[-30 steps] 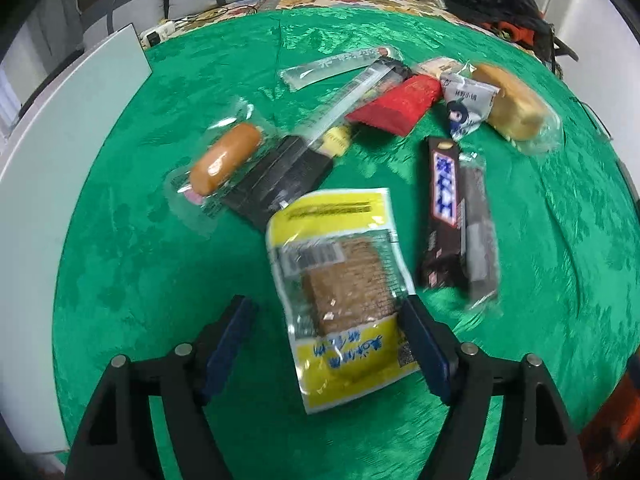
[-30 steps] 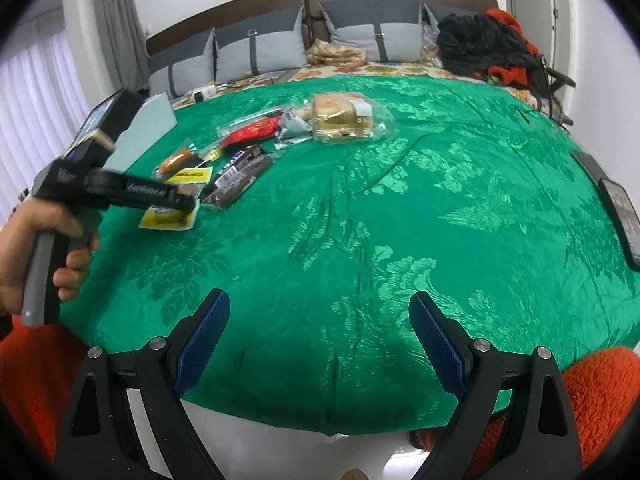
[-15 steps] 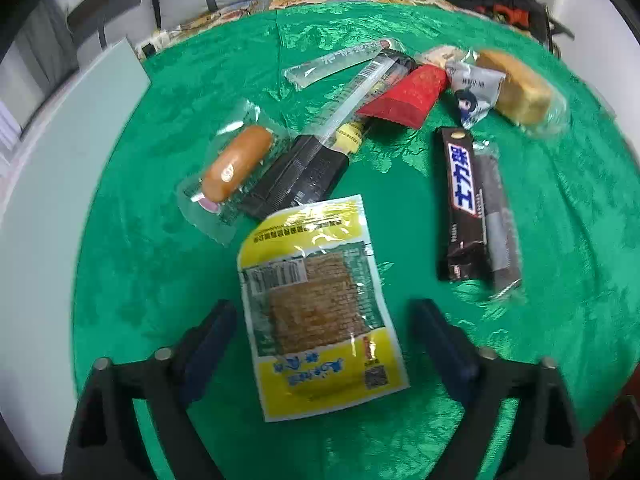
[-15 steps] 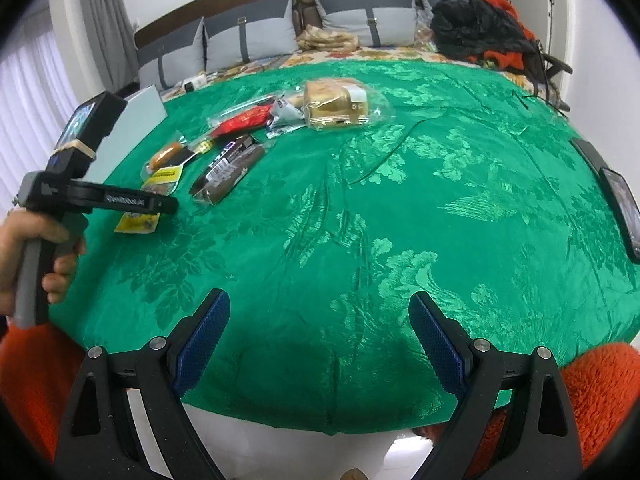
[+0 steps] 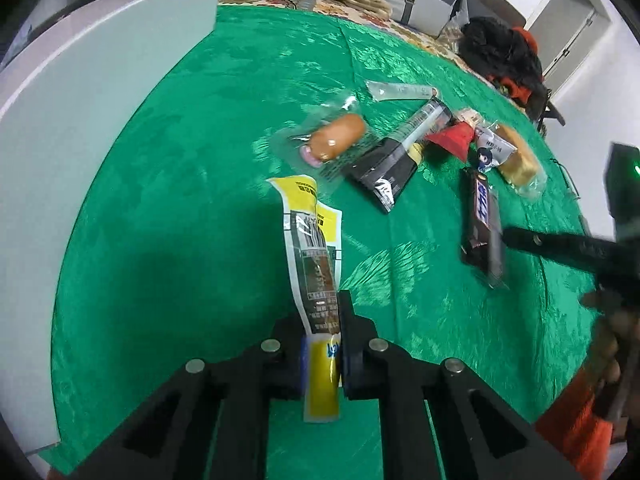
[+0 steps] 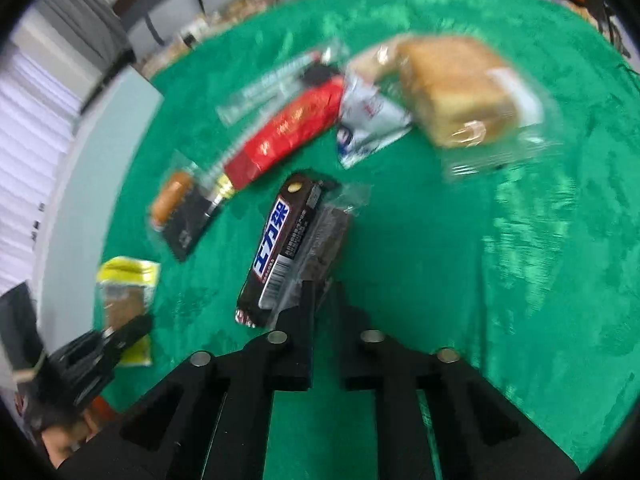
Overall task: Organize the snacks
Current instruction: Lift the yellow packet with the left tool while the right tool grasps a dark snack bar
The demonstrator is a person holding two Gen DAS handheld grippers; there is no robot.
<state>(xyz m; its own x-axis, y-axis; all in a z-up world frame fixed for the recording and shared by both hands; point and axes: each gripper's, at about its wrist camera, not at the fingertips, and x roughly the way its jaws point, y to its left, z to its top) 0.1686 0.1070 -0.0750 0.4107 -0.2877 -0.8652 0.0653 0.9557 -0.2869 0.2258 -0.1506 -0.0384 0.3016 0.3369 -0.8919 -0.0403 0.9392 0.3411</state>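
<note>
Green patterned cloth point(image 5: 192, 208): covers the whole work surface; every snack lies on it or is lifted off it.

Pale grey board point(image 5: 80, 128): stands on edge along the cloth's left border in the left wrist view.

Left gripper point(image 5: 322, 344): jaws pressed together, pinching the yellow snack packet point(image 5: 310, 248) by its lower end. The packet stands edge-on and rises from the pads, folded, its upper end curling above the cloth.

Right gripper point(image 6: 323, 300): jaws closing, nearly together, at the near end of the pair of bars. A corner of the clear-wrapped dark bar point(image 6: 326, 236) seems to sit between the fingers; blur leaves it unclear whether the pads press on it. In the left wrist view this gripper reaches in from the right edge, its tip at the same bars.

Bagged bread loaf point(image 6: 456, 92): clear bag, far right of the snack group.

Brown chocolate bar point(image 6: 280, 248): blue and white lettering, touching the clear-wrapped bar on its left side.

Black pouch point(image 5: 384, 168): near the centre of the group, partly under a long clear stick pack point(image 5: 420, 124).

Red packet point(image 6: 288, 132): between the stick pack and a white sachet point(image 6: 368, 120), which touches the bread bag.

Small bun in clear wrap point(image 5: 336, 140): left of the black pouch, just beside it.

Second clear stick pack point(image 5: 400, 90): farthest item, apart from the rest.
</note>
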